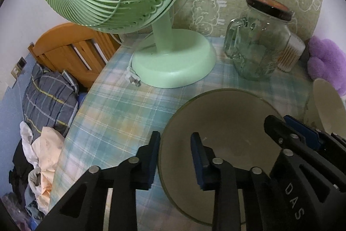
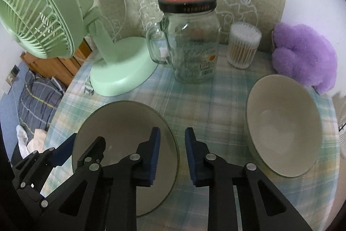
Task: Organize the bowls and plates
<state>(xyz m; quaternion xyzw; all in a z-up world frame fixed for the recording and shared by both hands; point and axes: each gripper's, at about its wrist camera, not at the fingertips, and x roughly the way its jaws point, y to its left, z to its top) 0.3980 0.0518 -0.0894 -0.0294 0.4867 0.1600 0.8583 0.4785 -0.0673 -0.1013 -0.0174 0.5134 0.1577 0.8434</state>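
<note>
A wide beige bowl with a green rim sits on the plaid table. My left gripper is open, its jaws straddling the bowl's left rim. My right gripper is open, its jaws straddling the same bowl's right rim; it also shows in the left wrist view. The left gripper also shows in the right wrist view. A second beige bowl lies tilted on its side to the right, untouched.
A green desk fan stands at the back left. A glass jar with a dark lid, a cotton swab tub and a purple plush stand behind. The table edge falls toward a bed on the left.
</note>
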